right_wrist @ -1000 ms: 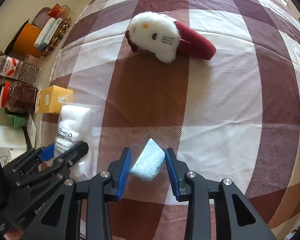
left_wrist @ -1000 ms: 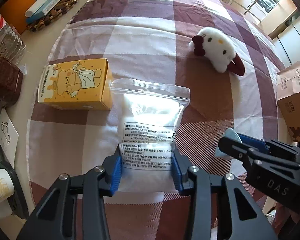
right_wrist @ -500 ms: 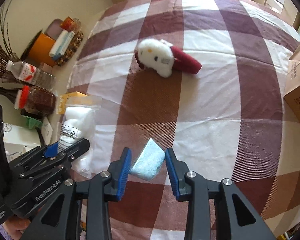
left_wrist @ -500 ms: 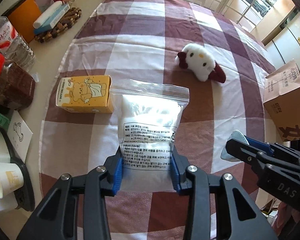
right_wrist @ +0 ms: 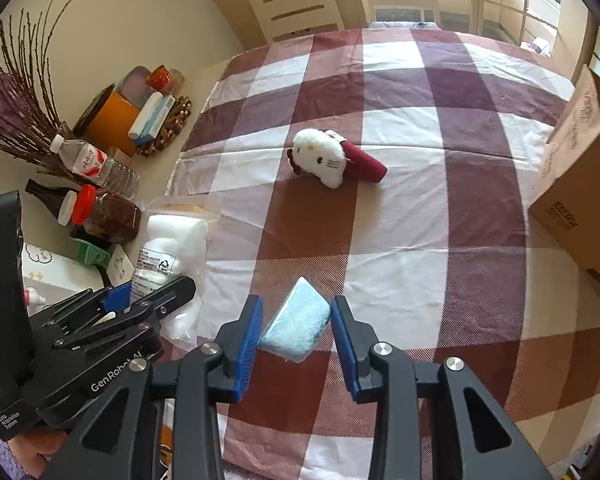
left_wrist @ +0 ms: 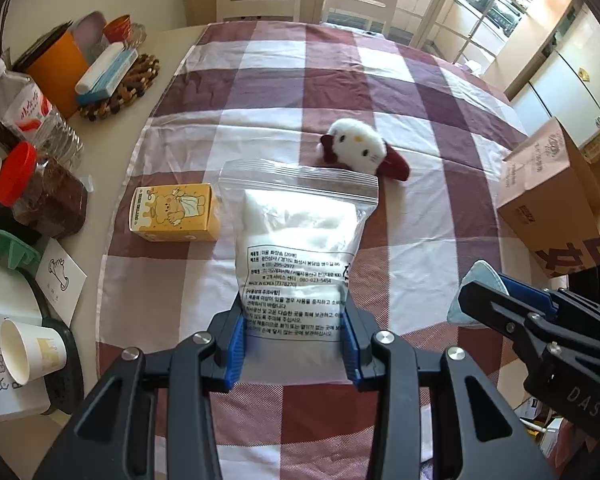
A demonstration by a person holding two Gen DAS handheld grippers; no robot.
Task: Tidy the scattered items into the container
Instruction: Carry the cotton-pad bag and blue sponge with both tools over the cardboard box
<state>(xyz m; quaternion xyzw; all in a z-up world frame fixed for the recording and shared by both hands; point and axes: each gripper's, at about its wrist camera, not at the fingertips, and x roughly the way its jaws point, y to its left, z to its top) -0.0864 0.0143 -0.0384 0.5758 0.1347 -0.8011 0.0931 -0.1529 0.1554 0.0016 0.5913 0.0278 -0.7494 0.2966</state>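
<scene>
My left gripper [left_wrist: 296, 340] is shut on a clear zip bag of white cotton pads [left_wrist: 300, 248] and holds it up above the checked tablecloth; the bag also shows in the right wrist view [right_wrist: 168, 248]. My right gripper [right_wrist: 296, 332] is shut on a small light blue sponge [right_wrist: 298, 322], held in the air; the sponge also shows in the left wrist view [left_wrist: 476, 288]. A white plush cat with a red bow [left_wrist: 360, 150] [right_wrist: 328, 158] and a yellow carton [left_wrist: 174, 212] lie on the cloth. The cardboard box [left_wrist: 556, 200] [right_wrist: 580, 184] stands at the right edge.
The checked tablecloth [right_wrist: 440, 220] covers most of the table. Along the left side stand a water bottle [right_wrist: 96, 164], a red-lidded jar [right_wrist: 104, 216], an orange container [right_wrist: 112, 124], a woven trivet [left_wrist: 120, 92] and a paper cup [left_wrist: 32, 352]. Chairs stand behind the table's far edge.
Both grippers have risen and pulled back from the table with the bag and the sponge in them. The table items look smaller and the cardboard box has come into view.
</scene>
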